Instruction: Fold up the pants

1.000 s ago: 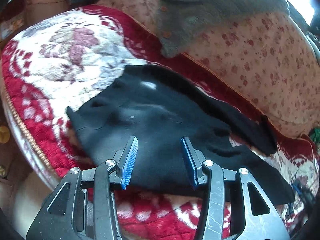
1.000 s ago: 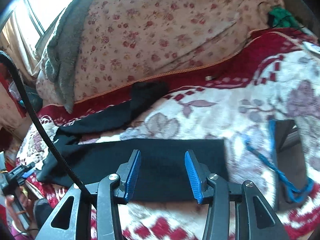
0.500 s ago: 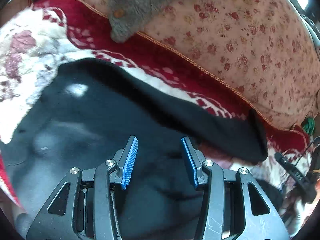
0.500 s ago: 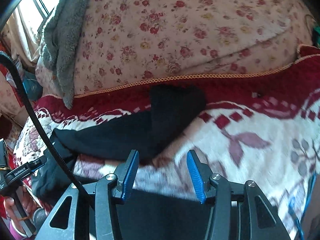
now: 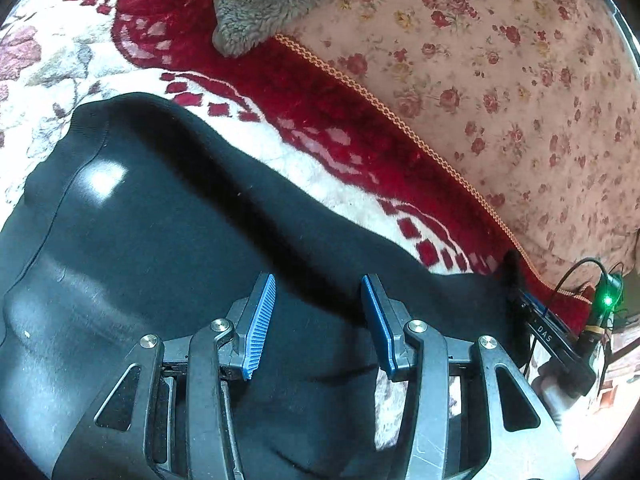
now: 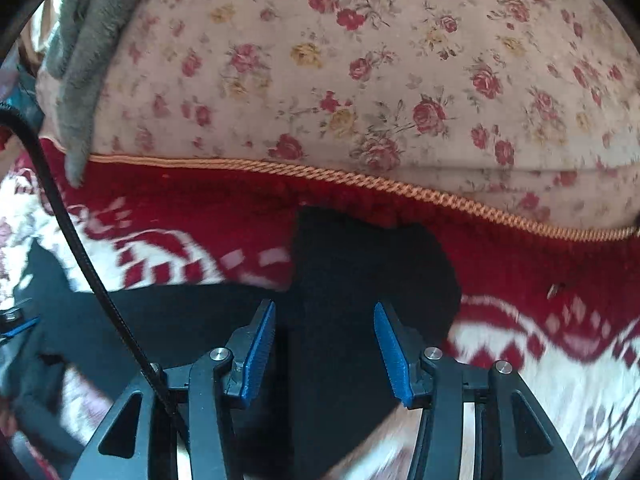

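black pants (image 5: pixel 168 248) on red-and-white floral blanket (image 5: pixel 304 92); rose-print cushion (image 6: pixel 360 80).

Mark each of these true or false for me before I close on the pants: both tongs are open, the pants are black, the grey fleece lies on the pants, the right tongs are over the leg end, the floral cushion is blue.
1. Both tongs, left and right, stand open with nothing pinched. True.
2. The knit pants are black. True.
3. The grey fleece garment with a wooden button lies on the pants. False: it rests on the cushion, apart from them.
4. The right tongs are over the pant leg's end. True.
5. The floral cushion is blue. False: pale pink with red roses.
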Demonstrator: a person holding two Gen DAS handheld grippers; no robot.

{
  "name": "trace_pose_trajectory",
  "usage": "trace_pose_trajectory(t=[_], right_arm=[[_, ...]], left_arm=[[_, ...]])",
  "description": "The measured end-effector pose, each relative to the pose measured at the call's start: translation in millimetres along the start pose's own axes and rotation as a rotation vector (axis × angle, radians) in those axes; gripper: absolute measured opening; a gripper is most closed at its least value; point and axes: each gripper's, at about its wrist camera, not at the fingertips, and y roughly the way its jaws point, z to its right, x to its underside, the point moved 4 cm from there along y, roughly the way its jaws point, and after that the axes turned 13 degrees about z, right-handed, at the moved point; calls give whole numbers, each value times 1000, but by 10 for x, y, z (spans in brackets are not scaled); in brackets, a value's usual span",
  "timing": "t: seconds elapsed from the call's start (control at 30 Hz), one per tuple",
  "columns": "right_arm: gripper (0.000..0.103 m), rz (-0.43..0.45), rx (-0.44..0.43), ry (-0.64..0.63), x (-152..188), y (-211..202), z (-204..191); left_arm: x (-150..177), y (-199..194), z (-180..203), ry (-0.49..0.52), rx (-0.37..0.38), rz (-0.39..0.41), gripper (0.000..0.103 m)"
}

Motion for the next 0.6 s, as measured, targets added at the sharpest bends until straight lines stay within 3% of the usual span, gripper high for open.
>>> trace_pose_trajectory(t=[0.07,0.17,0.3,0.4,0.53,0.57,0.6], right_arm=[[36,14,-18,0,-18,29,44],[28,44,-34,11,-35,-4,152],[20,66,-79,90,-38,-62,362],[16,73,-110,154,-6,-99,529],[12,82,-154,237,66,-155,685],[10,88,-168,258,83,-180,722],[10,93,-182,279,95,-190,761]], left_arm=[[-30,61,5,-19,6,-15,45],[-56,133,14,-44,11,-27,45],[-85,186,57,-78,26,-29,45],[-104,228,88,-111,40,-24,56],[-131,296,138,-131,48,-5,57],[-139,315,142,-135,49,-1,48],[-144,331,148,-121,41,-1,29]])
